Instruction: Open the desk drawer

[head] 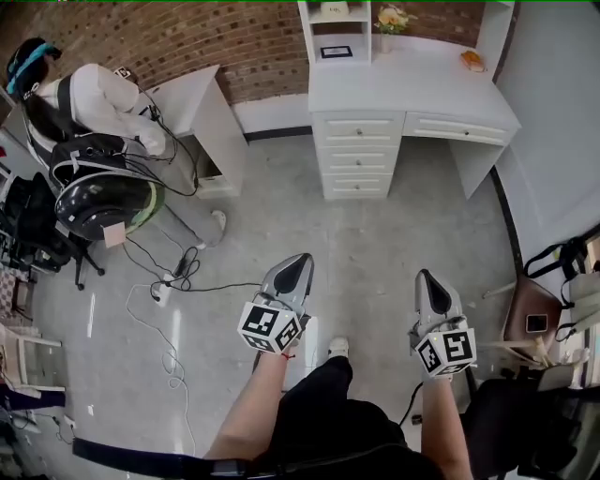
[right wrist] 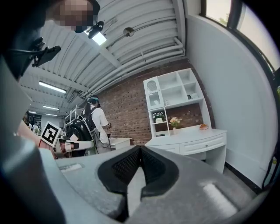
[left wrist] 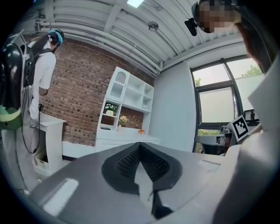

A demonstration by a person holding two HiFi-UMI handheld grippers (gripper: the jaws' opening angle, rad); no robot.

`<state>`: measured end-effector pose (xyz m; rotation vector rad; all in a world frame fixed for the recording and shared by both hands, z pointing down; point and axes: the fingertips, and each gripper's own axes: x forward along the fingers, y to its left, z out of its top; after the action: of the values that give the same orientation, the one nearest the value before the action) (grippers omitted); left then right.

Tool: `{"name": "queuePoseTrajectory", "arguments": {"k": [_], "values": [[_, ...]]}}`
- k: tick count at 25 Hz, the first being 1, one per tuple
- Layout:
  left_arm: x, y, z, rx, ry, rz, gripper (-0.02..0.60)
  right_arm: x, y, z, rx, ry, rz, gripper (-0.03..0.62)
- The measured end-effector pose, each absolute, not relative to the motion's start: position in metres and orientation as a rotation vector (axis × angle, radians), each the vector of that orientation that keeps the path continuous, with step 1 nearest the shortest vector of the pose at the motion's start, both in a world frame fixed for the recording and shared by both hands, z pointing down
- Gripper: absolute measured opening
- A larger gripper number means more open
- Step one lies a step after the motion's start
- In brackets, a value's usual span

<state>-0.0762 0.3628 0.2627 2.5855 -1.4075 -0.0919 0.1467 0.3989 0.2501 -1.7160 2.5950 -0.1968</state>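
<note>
Starting at the left hand-held gripper (head: 300, 262), its jaws are seen pressed together with nothing between them, and it is held level over the grey floor (head: 375, 234). The right hand-held gripper (head: 425, 278) is likewise clenched and empty, held to its right, clearly apart from it. Both are pointed toward the white surface (head: 412, 80) set against the brick wall (head: 234, 47), well away from it. A column of drawers (head: 357, 155) is seen under its left part and a wide drawer (head: 457, 128) under its right; all are shut. A flower vase (head: 392, 19) and a small orange item (head: 472, 60) are carried on top, beside a white shelf unit (head: 337, 19). A person in white (head: 94, 103) is seen at a second surface (head: 192, 98) far left.
</note>
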Motion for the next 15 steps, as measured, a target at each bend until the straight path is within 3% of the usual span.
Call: {"name": "queuePoseTrajectory", "arguments": {"k": [15], "values": [[-0.093, 0.258, 0.286, 2.552, -1.386, -0.091, 0.003, 0.135, 0.300, 0.272, -1.745, 2.579, -0.290, 0.000]]}}
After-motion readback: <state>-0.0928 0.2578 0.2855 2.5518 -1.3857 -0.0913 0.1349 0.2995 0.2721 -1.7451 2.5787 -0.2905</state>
